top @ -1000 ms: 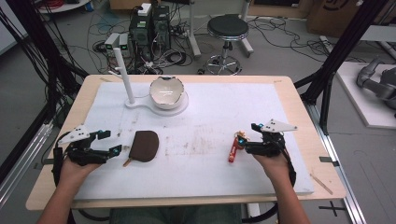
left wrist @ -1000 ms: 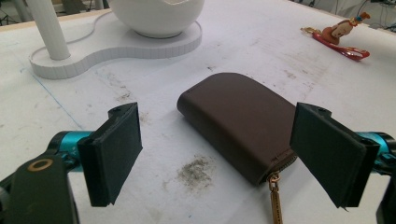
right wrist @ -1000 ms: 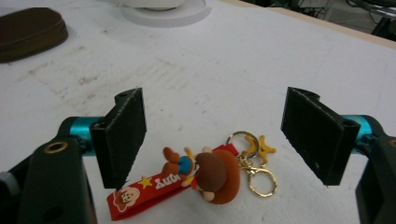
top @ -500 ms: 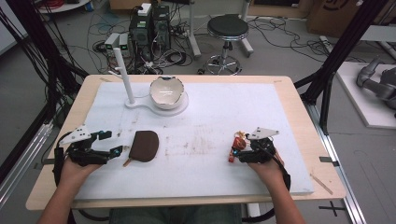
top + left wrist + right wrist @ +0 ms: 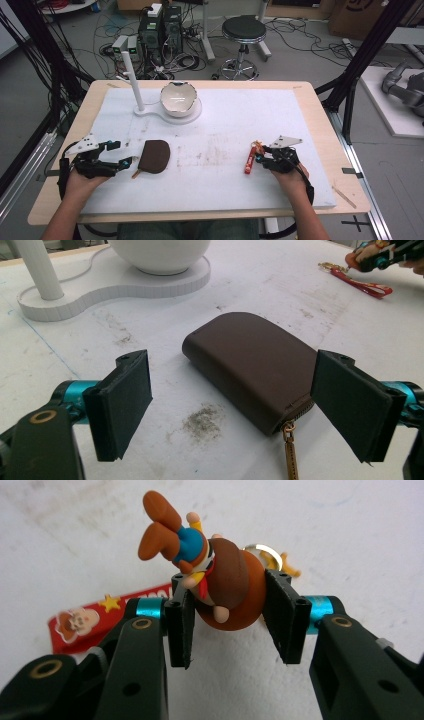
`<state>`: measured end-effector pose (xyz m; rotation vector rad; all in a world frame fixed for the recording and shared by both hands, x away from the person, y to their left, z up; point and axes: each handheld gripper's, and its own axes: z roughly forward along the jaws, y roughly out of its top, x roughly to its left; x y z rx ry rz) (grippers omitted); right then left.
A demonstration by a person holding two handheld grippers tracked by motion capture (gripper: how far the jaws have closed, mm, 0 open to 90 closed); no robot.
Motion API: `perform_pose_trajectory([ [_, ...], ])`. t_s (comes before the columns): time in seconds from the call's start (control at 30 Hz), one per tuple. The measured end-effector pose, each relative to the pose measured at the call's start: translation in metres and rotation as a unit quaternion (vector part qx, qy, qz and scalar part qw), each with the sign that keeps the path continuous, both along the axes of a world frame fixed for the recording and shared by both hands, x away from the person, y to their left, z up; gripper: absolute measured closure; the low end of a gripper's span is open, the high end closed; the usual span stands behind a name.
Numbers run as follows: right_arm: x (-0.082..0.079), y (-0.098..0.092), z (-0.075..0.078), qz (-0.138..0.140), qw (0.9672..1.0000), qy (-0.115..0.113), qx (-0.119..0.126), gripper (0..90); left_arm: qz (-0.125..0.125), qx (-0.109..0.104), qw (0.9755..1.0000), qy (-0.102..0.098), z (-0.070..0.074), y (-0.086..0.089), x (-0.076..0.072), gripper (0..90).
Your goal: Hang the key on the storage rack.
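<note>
- The right gripper [image 5: 227,615] has its fingers [image 5: 281,615] pinched on a cowboy figurine [image 5: 215,577], red strap [image 5: 248,162] trailing on the worktop [image 5: 225,125].
- The left gripper [image 5: 250,405] has its fingers spread wide, just short of the brown pouch [image 5: 252,365].
- A white bowl [image 5: 177,98] sits farther back.

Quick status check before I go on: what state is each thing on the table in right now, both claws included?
Left claw: open, jaws apart at the pouch's zipper end, not touching it.
Right claw: shut on the figurine.
Brown leather zip pouch: flat on the table, zipped closed, ungripped.
Orange cowboy figurine keychain: gripped.
Its red printed strap: lying on the table.
White bowl: upright on its white stand.
</note>
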<state>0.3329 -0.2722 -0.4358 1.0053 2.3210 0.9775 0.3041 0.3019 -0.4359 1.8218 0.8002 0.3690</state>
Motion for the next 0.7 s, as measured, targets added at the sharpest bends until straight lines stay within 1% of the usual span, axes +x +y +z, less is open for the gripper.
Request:
perform_pose_trajectory([
  [0.03, -0.001, 0.0, 0.003, 0.0, 1.0, -0.001, 0.007, 58.6, 0.001, -0.001, 1.0, 0.001, 0.0, 0.0, 0.0, 16.6],
  [0.07, -0.002, 0.0, 0.008, -0.001, 0.9999, -0.009, 0.012, 58.6, 0.001, 0.0, 1.0, 0.001, 0.0, 0.0, 0.0, 16.6],
  [0.1, -0.002, 0.0, 0.008, -0.001, 0.9999, -0.009, 0.012, 58.6, 0.001, 0.0, 1.0, 0.001, 0.0, 0.0, 0.0, 16.6],
  [0.23, -0.003, 0.002, 0.025, 0.0, 0.9989, -0.026, 0.038, 58.6, 0.003, -0.001, 1.0, 0.0, 0.0, 0.001, 0.0, 16.6],
  [0.43, -0.002, 0.011, 0.054, 0.021, 0.9962, -0.054, 0.066, 58.7, 0.007, -0.004, 1.0, 0.0, 0.0, 0.002, 0.0, 16.6],
  [0.6, 0.001, 0.024, 0.075, 0.043, 0.994, -0.07, 0.073, 58.6, 0.008, -0.006, 0.9999, -0.001, 0.001, 0.004, -0.001, 16.6],
  [0.67, 0.004, 0.032, 0.084, 0.054, 0.9931, -0.076, 0.071, 58.7, 0.009, -0.007, 0.9999, -0.002, 0.001, 0.004, -0.001, 16.5],
  [0.7, 0.004, 0.032, 0.084, 0.054, 0.9931, -0.076, 0.071, 58.7, 0.009, -0.007, 0.9999, -0.003, 0.002, 0.005, -0.001, 16.5],
])
